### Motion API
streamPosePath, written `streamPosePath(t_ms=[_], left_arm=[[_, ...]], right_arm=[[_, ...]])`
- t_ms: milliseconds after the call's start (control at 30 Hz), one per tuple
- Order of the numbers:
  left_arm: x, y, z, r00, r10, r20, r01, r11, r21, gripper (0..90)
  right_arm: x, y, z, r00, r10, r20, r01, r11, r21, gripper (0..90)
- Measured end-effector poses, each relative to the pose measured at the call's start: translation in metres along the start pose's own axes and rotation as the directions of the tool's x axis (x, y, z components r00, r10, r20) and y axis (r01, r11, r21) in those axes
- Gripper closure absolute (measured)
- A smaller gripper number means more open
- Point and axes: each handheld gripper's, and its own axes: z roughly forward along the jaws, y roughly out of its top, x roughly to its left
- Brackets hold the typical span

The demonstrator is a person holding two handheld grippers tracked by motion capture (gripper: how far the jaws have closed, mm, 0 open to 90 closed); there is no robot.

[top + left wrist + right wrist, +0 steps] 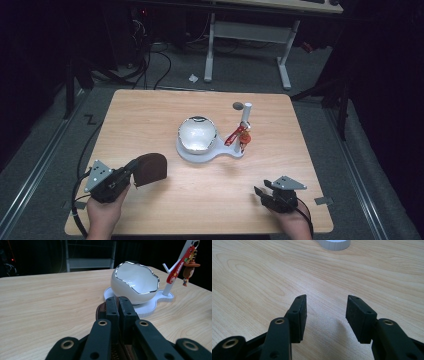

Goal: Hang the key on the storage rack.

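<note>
Left gripper near front-left corner of worktop; jaws pinched on the edge of a brown pouch, which stands out from the jaw tips over the worktop, well short of the white bowl. Bowl sits tilted on a white stand; a red key tag hangs from the stand's post. Right gripper at front right, jaws spread, nothing between them.

Dark room, grey floor, white desk frame, cables
</note>
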Motion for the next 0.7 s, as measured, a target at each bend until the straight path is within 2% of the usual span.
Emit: streamPosePath(t_ms=[333,533,700], left_arm=[[-0.010,0.016,0.015,1.0000,0.003,0.009,-0.003,0.9999,-0.010,87.7],[-0.012,0.029,0.026,0.9998,-0.009,0.020,0.009,0.9997,-0.021,87.7],[-0.016,0.044,0.035,0.9996,-0.001,0.028,0.001,0.9997,-0.023,87.7]], right_arm=[[0.000,0.000,-0.001,1.0000,-0.002,-0.004,0.002,1.000,-0.004,52.0],[-0.002,0.000,-0.002,1.0000,-0.004,-0.004,0.004,1.000,-0.008,52.0],[-0.002,0.000,-0.003,1.0000,0.002,-0.005,-0.002,1.000,-0.009,52.1]])
